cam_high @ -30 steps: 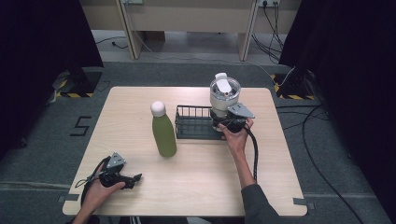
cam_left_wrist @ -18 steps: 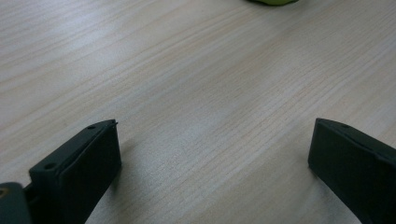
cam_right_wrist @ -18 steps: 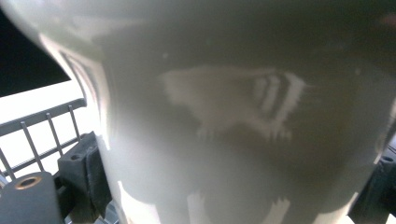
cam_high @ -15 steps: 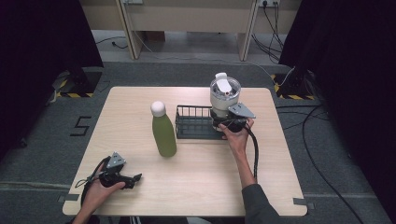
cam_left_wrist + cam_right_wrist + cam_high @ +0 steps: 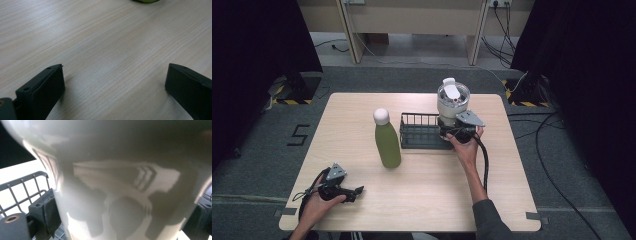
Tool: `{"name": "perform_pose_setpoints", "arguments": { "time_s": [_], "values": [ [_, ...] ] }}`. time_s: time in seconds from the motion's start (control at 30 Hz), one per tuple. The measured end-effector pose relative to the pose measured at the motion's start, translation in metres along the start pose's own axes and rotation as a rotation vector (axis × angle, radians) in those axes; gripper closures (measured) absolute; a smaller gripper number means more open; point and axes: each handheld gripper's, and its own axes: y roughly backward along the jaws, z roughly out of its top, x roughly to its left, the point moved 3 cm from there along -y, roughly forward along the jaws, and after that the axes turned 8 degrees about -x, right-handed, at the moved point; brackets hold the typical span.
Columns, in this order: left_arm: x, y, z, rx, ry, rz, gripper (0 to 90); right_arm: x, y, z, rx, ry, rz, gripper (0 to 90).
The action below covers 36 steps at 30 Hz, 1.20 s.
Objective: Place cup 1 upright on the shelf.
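A glossy white tumbler [image 5: 453, 100] with a clear lid stands at the right end of a black wire basket [image 5: 417, 116] on the wooden table [image 5: 437, 195]. My right gripper [image 5: 454, 131] is shut on the tumbler's lower body. In the right gripper view the tumbler [image 5: 125, 170] sits between both jaws of that gripper [image 5: 122, 215], with the basket wires [image 5: 22, 187] to the left. A green bottle [image 5: 387, 142] with a white cap stands upright left of the basket. My left gripper [image 5: 357, 191] rests open near the front left edge, its jaws [image 5: 113, 82] wide over bare wood.
The bottle's green base [image 5: 146, 0] peeks in at the top of the left gripper view. Cables trail from both grippers. Dark curtains flank the table, and more cables lie on the floor to the right [image 5: 557, 165].
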Motion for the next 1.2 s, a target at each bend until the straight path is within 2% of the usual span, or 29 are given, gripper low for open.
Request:
{"name": "perform_pose_setpoints", "arguments": {
  "time_s": [0.2,0.37,0.67,0.77,1.2],
  "values": [
    [0.0,0.0,0.0,0.0,0.001,0.0,1.6,0.0,0.005,0.001,0.009,-0.001,-0.003,9.1],
    [0.0,0.0,0.0,0.0,0.001,0.0,1.6,0.001,0.012,0.003,-0.007,-0.031,-0.008,8.8],
    [0.0,0.0,0.0,0.0,0.001,0.0,1.6,0.002,0.024,0.005,-0.004,-0.032,-0.017,11.5],
    [0.0,0.0,0.0,0.0,0.001,0.0,1.6,0.004,0.028,0.005,-0.002,-0.017,-0.021,11.9],
    [0.0,0.0,0.0,0.0,0.001,0.0,1.6,0.01,0.044,0.006,0.004,-0.029,-0.024,14.6]
  ]
}}
